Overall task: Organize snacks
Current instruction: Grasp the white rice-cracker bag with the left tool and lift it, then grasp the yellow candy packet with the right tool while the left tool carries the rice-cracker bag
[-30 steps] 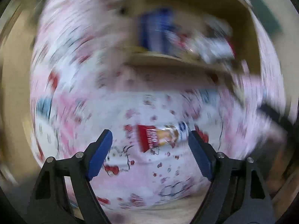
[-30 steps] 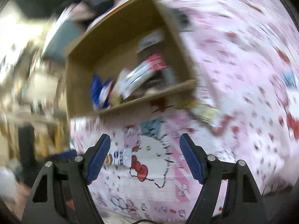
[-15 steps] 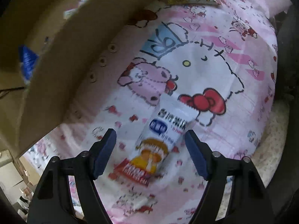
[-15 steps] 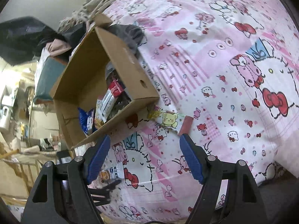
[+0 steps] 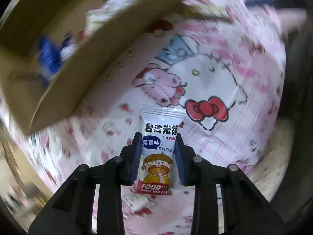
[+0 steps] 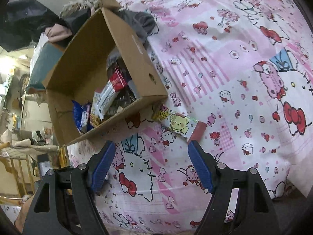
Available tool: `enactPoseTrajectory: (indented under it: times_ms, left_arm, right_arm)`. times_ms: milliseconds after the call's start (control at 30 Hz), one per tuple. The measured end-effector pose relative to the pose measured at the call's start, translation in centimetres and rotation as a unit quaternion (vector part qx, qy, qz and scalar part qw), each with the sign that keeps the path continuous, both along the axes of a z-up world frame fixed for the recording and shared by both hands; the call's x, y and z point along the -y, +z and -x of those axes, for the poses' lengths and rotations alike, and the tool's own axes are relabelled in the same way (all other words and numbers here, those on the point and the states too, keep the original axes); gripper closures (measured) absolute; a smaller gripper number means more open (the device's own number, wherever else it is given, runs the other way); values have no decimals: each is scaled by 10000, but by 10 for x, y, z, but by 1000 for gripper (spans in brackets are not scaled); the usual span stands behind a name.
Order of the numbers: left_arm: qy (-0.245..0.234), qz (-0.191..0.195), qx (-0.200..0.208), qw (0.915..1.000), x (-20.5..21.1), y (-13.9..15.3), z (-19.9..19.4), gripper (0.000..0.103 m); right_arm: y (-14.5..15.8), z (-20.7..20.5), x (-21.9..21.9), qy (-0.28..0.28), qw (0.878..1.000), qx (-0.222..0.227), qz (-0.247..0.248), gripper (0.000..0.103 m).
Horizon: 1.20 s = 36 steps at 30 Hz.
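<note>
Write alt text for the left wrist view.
The left hand-held gripper is shut on a white rice-cake packet above a pink cartoon bedsheet. A blurred cardboard box of snacks sits upper left.

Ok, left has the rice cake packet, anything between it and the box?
Only the cardboard box near wall: the rice cake packet, clamped in the left gripper, must go over its rim. Nothing else visible on the bedsheet between.

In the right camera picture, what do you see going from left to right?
Cardboard box → bear snack pack → big red bow on the bedsheet. The open right tongs sit low, below the box and pack.
</note>
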<state>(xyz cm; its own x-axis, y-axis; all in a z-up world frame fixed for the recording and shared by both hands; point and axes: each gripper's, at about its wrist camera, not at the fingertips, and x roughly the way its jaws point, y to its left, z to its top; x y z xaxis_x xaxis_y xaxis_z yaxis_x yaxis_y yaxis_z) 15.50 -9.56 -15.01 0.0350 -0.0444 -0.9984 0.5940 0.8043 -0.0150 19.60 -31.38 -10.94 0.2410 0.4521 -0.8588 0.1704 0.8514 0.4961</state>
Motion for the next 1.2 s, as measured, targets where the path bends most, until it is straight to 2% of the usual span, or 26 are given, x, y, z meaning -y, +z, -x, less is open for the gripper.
enactPoseTrajectory:
  times_ms: [67,133,167,267,333,400,467,567,767,867,967,1067,1167,1200]
  left_arm:
    - [582,98,-39,9982,-13,9,0,75]
    - [1242,317,-87,9917,-26,21,2,75]
    - [1624,422,-61,9858,-33,29,5,75]
    - [2246,665,48,9722,-49,43,13,75]
    - [2695,876,54,9590,-60,47,18,75]
    - [3058,1049,125,9462,-79,51,26,75]
    - [3223,1091,298,9399,-85,54,30,75]
    - [3321,1121,361,9359,-100,55,30,75]
    - [3330,1218,417,9341,-102,57,26,75]
    - [3348,1286,390,9327,-102,58,23,75]
    - [3347,1295,421,9324,-102,59,22,75]
    - [3365,1305,432,9316,-103,59,22,75]
    - [3390,1270,447,9311,-105,59,23,75]
    - [3402,1248,448,9310,-106,58,23,75]
  right_arm:
    - [-5,-3,-6,191,9996,-123,193,24]
    - [-10,-7,-15,494,9974,-246,471,24]
    - [-12,-9,-19,617,9961,-293,567,24]
    - [-23,-15,-37,1207,9895,-483,634,24]
    - [-26,-20,-46,1487,9824,-451,1036,24]
    - [-25,-23,-56,1812,9690,-260,1657,24]
    - [-26,-27,-64,2098,9531,-71,2181,24]
    - [-32,-34,-70,2315,9359,0,2655,24]
    - [-55,-48,-69,2376,9219,-122,3059,24]
    - [-60,-50,-73,2388,9222,-163,3037,25]
    - [-62,-51,-77,2507,9194,-134,3029,40]
    - [-61,-43,-86,2606,9222,-169,2853,68]
    - [-61,-35,-95,2755,9184,-166,2835,74]
    - [-62,-30,-98,2787,9208,-206,2722,74]
